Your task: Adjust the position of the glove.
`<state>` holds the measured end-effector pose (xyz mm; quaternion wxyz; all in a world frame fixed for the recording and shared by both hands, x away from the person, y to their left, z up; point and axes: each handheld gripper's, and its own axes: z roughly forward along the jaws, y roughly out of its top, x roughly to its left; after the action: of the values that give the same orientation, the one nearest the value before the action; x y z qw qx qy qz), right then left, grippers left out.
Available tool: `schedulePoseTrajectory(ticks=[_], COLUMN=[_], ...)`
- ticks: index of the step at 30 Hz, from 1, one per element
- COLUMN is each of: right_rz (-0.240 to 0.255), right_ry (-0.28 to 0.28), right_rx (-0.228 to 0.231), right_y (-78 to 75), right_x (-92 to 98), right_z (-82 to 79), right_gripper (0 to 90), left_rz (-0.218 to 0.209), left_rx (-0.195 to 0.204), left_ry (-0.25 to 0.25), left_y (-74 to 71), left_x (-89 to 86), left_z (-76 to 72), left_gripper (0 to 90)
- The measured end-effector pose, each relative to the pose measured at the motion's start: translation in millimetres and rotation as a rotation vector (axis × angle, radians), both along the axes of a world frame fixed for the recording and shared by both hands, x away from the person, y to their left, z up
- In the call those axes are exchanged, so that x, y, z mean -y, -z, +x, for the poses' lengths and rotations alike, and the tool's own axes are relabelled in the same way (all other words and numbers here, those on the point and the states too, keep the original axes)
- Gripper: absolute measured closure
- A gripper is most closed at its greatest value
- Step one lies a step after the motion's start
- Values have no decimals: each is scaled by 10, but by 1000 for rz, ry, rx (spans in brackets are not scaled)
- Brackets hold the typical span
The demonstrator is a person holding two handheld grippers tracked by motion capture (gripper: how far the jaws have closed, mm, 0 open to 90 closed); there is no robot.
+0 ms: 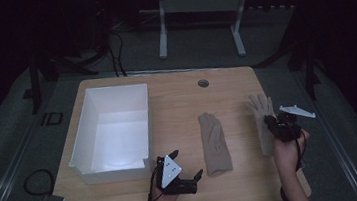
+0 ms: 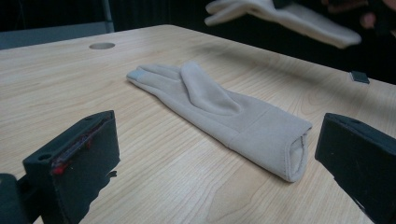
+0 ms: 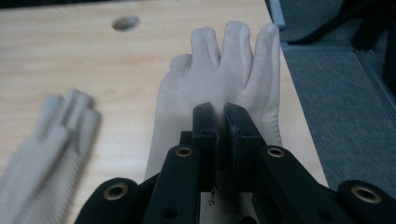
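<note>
Glove (image 3: 219,88) hangs pinched in the right gripper (image 3: 220,140) above the table (image 1: 177,105), while the left gripper (image 2: 215,154) stands spread.

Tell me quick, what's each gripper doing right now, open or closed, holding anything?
Left gripper: open, holding nothing, jaws either side of the middle glove's cuff.
Right gripper: shut on the right-hand glove, lifted off the table.

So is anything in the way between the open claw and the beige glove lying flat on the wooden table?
No. Bare wooden table lies between the open left gripper and the flat beige fabric glove; nothing visible blocks it.
</note>
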<state>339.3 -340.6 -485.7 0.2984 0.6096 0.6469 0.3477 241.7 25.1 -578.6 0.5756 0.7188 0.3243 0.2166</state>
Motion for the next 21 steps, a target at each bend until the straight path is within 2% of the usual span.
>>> schedulePoseTrajectory(ticks=[4,6,9,15,21], right_rz=[-6,-7,-12,-21,-22], right_ry=[-1,-2,-23,-39,-60], right_rx=[-50,-61,-99,-140,-135], right_y=[226,269,425,591,675], right_x=[34,39,16,17,37], right_z=[-29,-29,-29,-11,-16], right_gripper=[834,834,827,799,743], left_rz=[-2,-1,0,-1,1], left_rx=[-1,-1,0,0,1], left_ry=[-1,-1,0,1,2], left_y=[0,0,0,0,0], left_x=[-1,0,0,0,2], left_z=[1,0,1,1,-1], left_gripper=[1,1,1,2,2])
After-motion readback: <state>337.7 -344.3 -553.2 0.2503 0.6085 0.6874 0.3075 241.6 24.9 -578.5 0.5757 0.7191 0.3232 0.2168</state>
